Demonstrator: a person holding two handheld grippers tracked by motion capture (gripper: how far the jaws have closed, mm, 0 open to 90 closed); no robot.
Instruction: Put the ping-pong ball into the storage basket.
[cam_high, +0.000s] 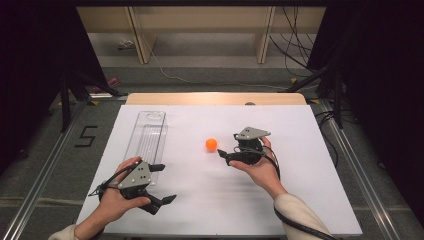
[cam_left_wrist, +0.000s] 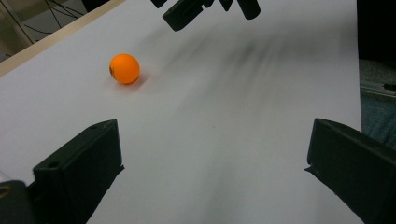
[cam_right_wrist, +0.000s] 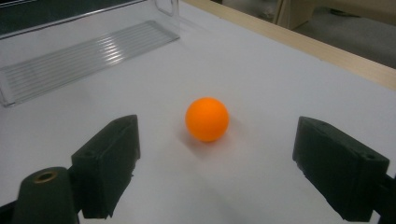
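The right gripper (cam_right_wrist: 212, 161), jaws wide and empty, lines up on the small orange ball (cam_right_wrist: 207, 119) lying mid-bench, probably to pinch it; the left gripper (cam_high: 161, 182) waits open, holding nothing

A black "5" (cam_high: 87, 136) is marked on the grey floor (cam_high: 60, 165) left of the table, and the ball (cam_left_wrist: 124, 68) bears a small dark mark, perhaps print, too blurred to read.

Orange ball (cam_right_wrist: 207, 119) btwn open right tongs (cam_right_wrist: 229, 163), untouched.
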